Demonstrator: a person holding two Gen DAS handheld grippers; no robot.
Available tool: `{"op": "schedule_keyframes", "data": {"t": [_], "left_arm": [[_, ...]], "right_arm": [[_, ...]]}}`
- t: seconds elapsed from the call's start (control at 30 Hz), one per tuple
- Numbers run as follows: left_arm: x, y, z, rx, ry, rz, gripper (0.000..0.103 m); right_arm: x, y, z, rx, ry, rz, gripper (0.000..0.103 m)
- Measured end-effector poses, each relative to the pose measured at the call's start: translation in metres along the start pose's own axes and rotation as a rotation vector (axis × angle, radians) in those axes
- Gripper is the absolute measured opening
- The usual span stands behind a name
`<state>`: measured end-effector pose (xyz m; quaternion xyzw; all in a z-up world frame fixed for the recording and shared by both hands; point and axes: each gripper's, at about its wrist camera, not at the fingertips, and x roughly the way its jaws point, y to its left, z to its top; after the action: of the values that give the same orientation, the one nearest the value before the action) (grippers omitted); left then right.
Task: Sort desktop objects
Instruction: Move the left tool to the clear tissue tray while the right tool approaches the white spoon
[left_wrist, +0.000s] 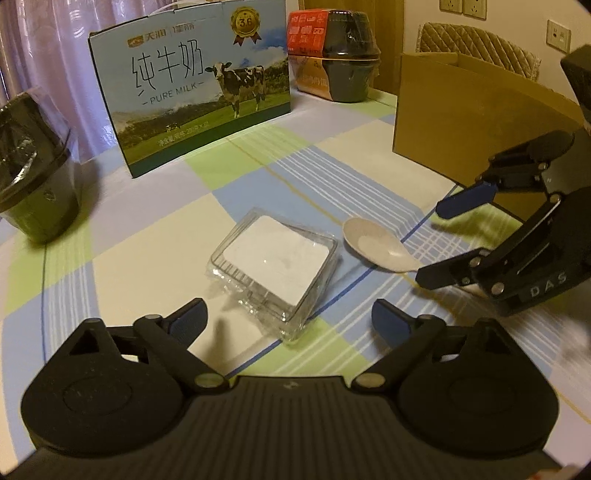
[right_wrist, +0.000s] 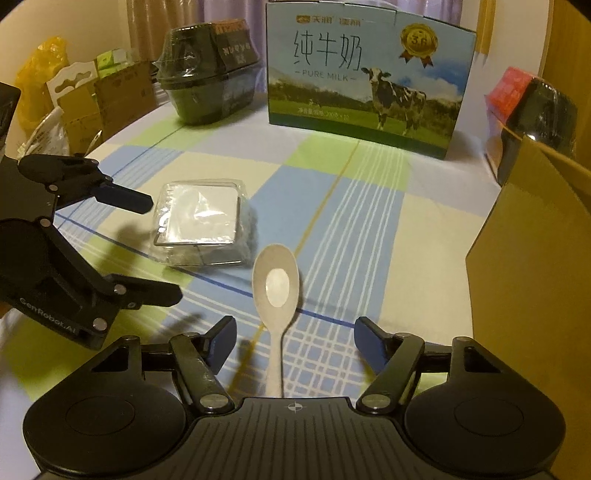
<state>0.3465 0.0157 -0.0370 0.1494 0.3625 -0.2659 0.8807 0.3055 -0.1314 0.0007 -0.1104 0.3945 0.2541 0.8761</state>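
The left tongs (left_wrist: 288, 319) are spread wide, their blue-tipped fingers (left_wrist: 192, 317) well apart with nothing between them, held low and pointing forward. The right tongs (right_wrist: 293, 341) are spread wide as well and grip nothing. In the left view the right tongs (left_wrist: 439, 240) reach in from the right side, tilted, with fingers apart.
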Motion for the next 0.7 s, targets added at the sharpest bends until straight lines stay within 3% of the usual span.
{"op": "schedule_keyframes", "data": {"t": [0.13, 0.3, 0.43, 0.7], "left_arm": [[0.006, 0.001, 0.001, -0.007, -0.004, -0.012, 0.080], [0.009, 0.001, -0.001, -0.019, -0.015, 0.002, 0.079], [0.011, 0.001, -0.003, -0.041, -0.017, 0.011, 0.065], [0.015, -0.001, 0.000, -0.061, -0.035, 0.028, 0.065]], "right_arm": [[0.005, -0.002, 0.001, 0.001, -0.017, 0.008, 0.060], [0.012, 0.003, 0.002, -0.028, -0.034, 0.011, 0.054], [0.017, 0.011, 0.000, -0.054, -0.046, 0.006, 0.051], [0.023, 0.018, 0.002, -0.045, -0.036, 0.002, 0.028]]}}
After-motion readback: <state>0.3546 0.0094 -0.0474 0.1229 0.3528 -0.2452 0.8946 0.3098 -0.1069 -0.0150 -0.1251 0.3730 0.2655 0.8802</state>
